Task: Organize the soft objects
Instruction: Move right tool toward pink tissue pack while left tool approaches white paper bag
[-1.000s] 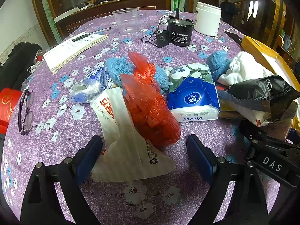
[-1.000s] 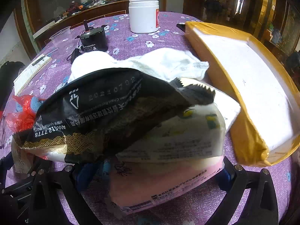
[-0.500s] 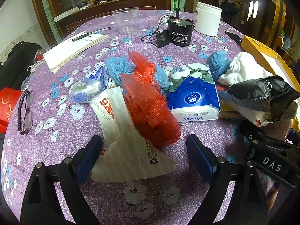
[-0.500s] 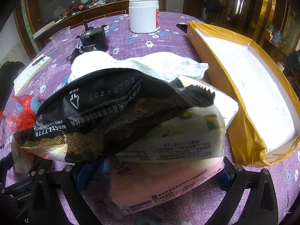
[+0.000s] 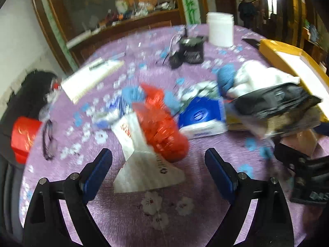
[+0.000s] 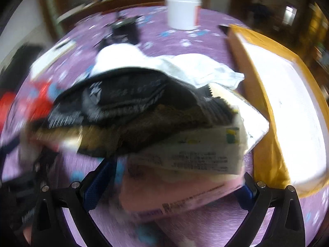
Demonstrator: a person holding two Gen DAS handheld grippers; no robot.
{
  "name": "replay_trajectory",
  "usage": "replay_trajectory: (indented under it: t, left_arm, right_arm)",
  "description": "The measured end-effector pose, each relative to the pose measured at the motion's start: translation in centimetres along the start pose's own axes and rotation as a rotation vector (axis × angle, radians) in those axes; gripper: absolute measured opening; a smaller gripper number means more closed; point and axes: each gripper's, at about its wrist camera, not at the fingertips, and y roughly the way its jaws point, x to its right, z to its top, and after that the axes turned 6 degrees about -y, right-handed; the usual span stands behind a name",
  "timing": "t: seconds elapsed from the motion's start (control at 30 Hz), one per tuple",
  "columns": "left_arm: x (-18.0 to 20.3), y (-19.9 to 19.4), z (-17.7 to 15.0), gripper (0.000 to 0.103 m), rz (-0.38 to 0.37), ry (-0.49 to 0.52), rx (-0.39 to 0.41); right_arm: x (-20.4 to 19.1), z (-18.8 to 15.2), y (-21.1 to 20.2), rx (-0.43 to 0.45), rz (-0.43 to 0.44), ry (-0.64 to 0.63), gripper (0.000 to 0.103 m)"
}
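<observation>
Both views blur; pink pack (image 6: pixel 181 193) fills right jaws.

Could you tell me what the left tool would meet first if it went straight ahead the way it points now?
Most likely the white plastic bag lying flat between its open fingers, then the red plastic bag resting on it; blur makes depth uncertain.

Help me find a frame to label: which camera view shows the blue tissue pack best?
The left wrist view. The blue tissue pack lies there unobstructed on the purple tablecloth, right of the red plastic bag, though motion-blurred. The right wrist view does not show it; the black snack bag and stacked packets fill it.
</observation>
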Motion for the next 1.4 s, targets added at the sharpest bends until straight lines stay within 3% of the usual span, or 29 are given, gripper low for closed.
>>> replay_trajectory:
  t: [0.1, 0.17, 0.27, 0.33, 0.4, 0.5, 0.57, 0.73, 0.87, 0.93, 1.07, 1.2, 1.3, 1.4]
  left_arm:
    - [0.8, -2.6, 0.8, 0.092, 0.016, 0.007, 0.054]
    - [1.4, -5.0, 1.6, 0.092, 0.036, 0.001, 0.132]
    - [3.2, -7.9, 3.3, 0.092, 0.114, 0.017, 0.234]
    - [4.6, -9.4, 4.4, 0.092, 0.156, 0.03, 0.281]
    - [5.8, -10.4, 5.1, 0.092, 0.205, 0.042, 0.315]
    - [6.9, -10.6, 5.3, 0.092, 0.225, 0.061, 0.329]
    - [7.1, -10.3, 5.1, 0.092, 0.218, 0.074, 0.318]
    - [6.3, -9.3, 4.9, 0.092, 0.215, 0.071, 0.273]
    - [3.6, -8.6, 4.6, 0.092, 0.17, 0.029, 0.235]
    - [1.9, -7.6, 4.5, 0.092, 0.126, 0.005, 0.177]
    - [-1.5, -5.6, 3.8, 0.092, 0.028, -0.06, 0.061]
    - [-3.5, -4.3, 2.5, 0.092, -0.018, -0.093, -0.01]
    - [-4.5, -3.6, 1.7, 0.092, -0.055, -0.119, -0.066]
    - [-4.8, -2.7, 1.1, 0.092, -0.095, -0.127, -0.119]
  right_arm:
    - [1.3, -1.5, -2.9, 0.1, 0.069, -0.066, 0.1]
    - [1.8, -2.4, -5.3, 0.164, 0.126, -0.118, 0.1]
    - [2.6, -3.4, -9.0, 0.307, 0.137, -0.181, 0.101]
    - [4.6, -3.6, -11.5, 0.446, 0.075, -0.171, 0.102]
    - [6.2, -2.9, -12.0, 0.467, 0.053, -0.119, 0.102]
    - [9.2, -1.6, -11.6, 0.439, 0.106, 0.002, 0.102]
    - [10.8, -1.6, -11.8, 0.457, 0.153, 0.06, 0.101]
    - [11.3, -1.6, -11.7, 0.452, 0.16, 0.093, 0.1]
    - [10.6, -1.8, -11.7, 0.441, 0.184, 0.076, 0.09]
    - [10.0, -1.9, -11.4, 0.435, 0.212, 0.06, 0.084]
    - [8.8, -2.5, -10.9, 0.412, 0.248, 0.026, 0.082]
    - [8.0, -2.9, -9.8, 0.373, 0.283, 0.025, 0.067]
    - [7.4, -3.4, -9.1, 0.343, 0.314, 0.014, 0.067]
    - [6.5, -3.8, -8.9, 0.334, 0.291, -0.018, 0.068]
